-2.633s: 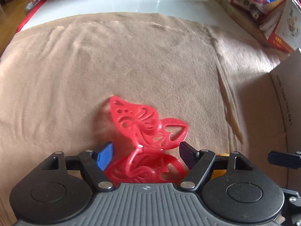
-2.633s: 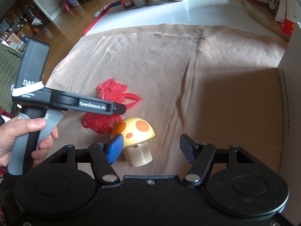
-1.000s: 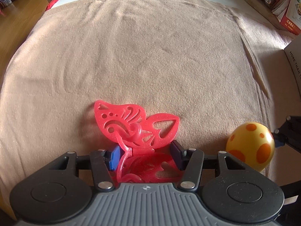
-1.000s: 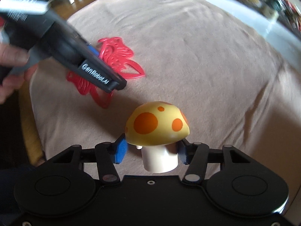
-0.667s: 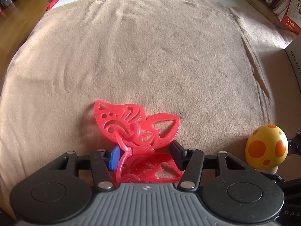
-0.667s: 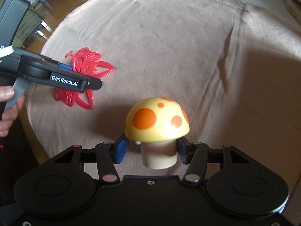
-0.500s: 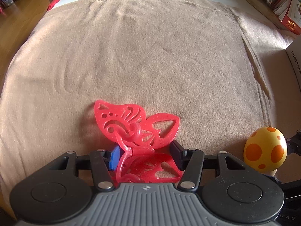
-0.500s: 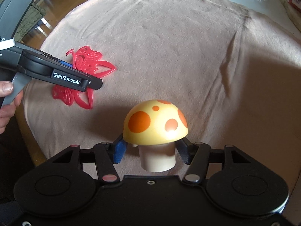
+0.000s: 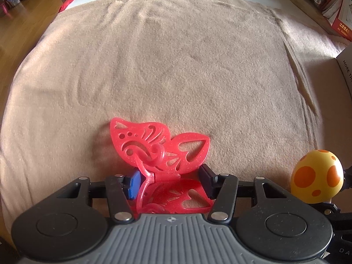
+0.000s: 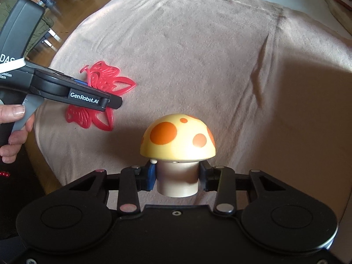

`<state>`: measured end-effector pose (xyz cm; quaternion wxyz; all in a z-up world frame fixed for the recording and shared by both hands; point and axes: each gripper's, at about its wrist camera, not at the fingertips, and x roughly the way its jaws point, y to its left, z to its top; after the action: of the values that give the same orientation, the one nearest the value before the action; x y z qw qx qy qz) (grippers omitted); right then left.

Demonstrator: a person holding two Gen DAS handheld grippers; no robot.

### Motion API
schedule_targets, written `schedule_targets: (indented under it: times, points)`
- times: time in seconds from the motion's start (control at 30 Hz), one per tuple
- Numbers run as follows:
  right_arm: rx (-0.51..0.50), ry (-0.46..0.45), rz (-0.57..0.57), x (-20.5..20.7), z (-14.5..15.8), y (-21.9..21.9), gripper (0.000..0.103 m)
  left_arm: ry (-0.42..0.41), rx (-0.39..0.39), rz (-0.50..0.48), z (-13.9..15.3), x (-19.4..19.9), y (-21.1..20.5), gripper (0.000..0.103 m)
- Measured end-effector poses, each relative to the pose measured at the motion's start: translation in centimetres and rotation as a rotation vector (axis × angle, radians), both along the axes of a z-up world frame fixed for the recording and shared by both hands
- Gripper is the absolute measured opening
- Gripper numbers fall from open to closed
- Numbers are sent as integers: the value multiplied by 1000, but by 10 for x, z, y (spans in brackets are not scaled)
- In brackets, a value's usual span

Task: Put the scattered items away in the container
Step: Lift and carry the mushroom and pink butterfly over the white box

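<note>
Right gripper [image 10: 177, 177] jaws just closed, pinching mushroom [image 10: 177, 148] stem; cap above pads. Left gripper [image 9: 170, 181] pinches red butterfly [image 9: 160, 149] on cloth [image 9: 176, 66]; mushroom to its right.

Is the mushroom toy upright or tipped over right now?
Upright: the mushroom toy has its spotted cap on top and its stem pointing down, between the right gripper pads, which press its sides.
</note>
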<state>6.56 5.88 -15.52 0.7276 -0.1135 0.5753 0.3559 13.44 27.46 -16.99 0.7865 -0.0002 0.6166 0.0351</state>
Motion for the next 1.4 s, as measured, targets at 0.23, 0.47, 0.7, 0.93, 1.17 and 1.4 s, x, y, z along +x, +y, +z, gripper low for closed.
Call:
schedule_targets:
  times: [0.23, 0.47, 0.7, 0.93, 1.17, 1.4]
  points:
    - [24, -18, -6, -3, 17, -3, 41, -3, 17, -50, 13, -8, -19, 54]
    - [50, -50, -26, -9, 44, -19, 41, -33, 46, -124, 46, -14, -53, 54]
    - [80, -99, -60, -17, 80, -47, 41, -87, 58, -195, 91, -23, -94, 54]
    - [117, -150, -110, -25, 122, -83, 41, -145, 66, -268, 133, -36, -141, 54]
    - [123, -211, -173, -28, 157, -123, 41, -196, 66, -346, 169, -44, -193, 54]
    - [110, -251, -260, -23, 177, -168, 41, -230, 39, -418, 193, -47, -250, 54]
